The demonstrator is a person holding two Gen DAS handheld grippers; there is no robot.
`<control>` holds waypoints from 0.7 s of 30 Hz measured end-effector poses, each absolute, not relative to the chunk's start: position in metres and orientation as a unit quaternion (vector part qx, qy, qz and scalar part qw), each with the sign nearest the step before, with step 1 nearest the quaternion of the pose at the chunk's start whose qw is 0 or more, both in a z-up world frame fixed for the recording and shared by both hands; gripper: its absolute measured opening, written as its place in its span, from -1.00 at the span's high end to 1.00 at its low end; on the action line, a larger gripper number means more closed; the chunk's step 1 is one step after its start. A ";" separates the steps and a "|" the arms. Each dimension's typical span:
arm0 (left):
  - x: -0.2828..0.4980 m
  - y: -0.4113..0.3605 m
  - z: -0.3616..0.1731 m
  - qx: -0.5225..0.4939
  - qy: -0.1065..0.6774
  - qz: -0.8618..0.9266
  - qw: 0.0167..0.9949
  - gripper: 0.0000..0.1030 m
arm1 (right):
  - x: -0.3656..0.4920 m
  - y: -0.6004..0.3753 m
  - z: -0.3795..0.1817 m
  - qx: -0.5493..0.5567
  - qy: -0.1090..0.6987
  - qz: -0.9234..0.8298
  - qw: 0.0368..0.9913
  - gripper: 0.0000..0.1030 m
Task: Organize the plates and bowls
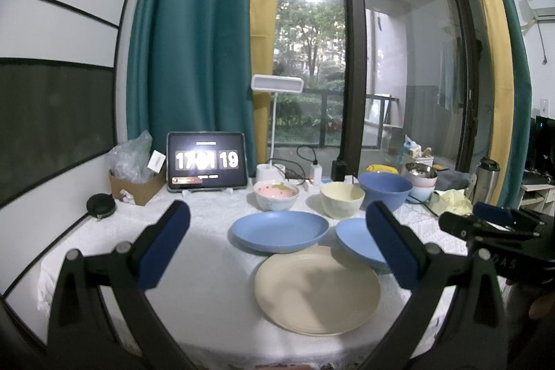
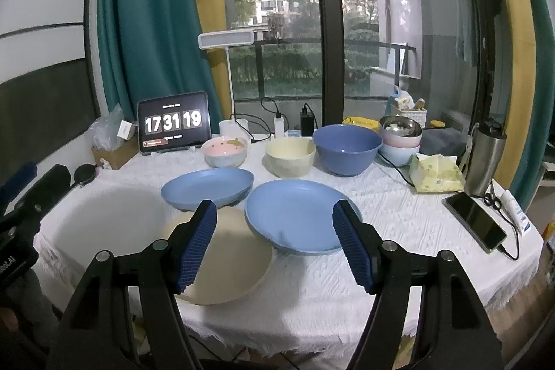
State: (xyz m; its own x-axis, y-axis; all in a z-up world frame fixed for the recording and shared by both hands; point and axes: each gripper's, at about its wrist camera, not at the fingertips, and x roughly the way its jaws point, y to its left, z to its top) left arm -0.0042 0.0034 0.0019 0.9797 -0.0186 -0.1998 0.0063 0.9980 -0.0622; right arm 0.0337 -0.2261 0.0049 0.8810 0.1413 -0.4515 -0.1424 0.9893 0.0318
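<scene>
A cream plate (image 1: pixel 317 288) (image 2: pixel 229 262) lies near the table's front edge. Two blue plates lie behind it, one on the left (image 1: pixel 279 229) (image 2: pixel 208 186) and one on the right (image 1: pixel 360 243) (image 2: pixel 298 217). Further back stand a pink bowl (image 1: pixel 275 195) (image 2: pixel 225 149), a cream bowl (image 1: pixel 341 198) (image 2: pixel 289 156) and a large blue bowl (image 1: pixel 385 189) (image 2: pixel 347 148). My left gripper (image 1: pixel 277 247) is open and empty above the plates. My right gripper (image 2: pixel 274 245) is open and empty over the cream plate and the right blue plate.
A tablet clock (image 2: pixel 173 122), a desk lamp (image 2: pixel 225 40), chargers and a cardboard box (image 1: pixel 135 186) line the back. Stacked bowls (image 2: pixel 400 139), a tissue pack (image 2: pixel 437 177), a steel flask (image 2: pixel 485 155) and a phone (image 2: pixel 475 221) sit right. A white cloth (image 2: pixel 399 214) covers the table.
</scene>
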 end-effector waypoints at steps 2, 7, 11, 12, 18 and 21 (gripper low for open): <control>-0.005 0.003 0.001 -0.031 0.100 -0.006 0.995 -0.98 | 0.034 -0.226 0.005 -0.001 0.233 0.073 0.970 -0.41; -0.004 0.003 0.002 -0.031 0.100 -0.006 0.994 -0.98 | 0.036 -0.227 0.004 0.002 0.237 0.073 0.969 -0.41; -0.004 0.004 0.000 -0.030 0.099 -0.005 0.995 -0.98 | 0.037 -0.227 0.006 0.003 0.238 0.074 0.969 -0.41; -0.004 0.004 -0.001 -0.030 0.099 -0.005 0.995 -0.98 | 0.036 -0.227 0.005 0.003 0.237 0.074 0.969 -0.41; -0.004 0.005 -0.001 -0.030 0.099 -0.005 0.995 -0.98 | 0.037 -0.226 0.007 0.003 0.238 0.073 0.969 -0.41; -0.004 0.005 -0.001 -0.030 0.099 -0.005 0.995 -0.98 | 0.037 -0.225 0.007 0.002 0.237 0.072 0.969 -0.41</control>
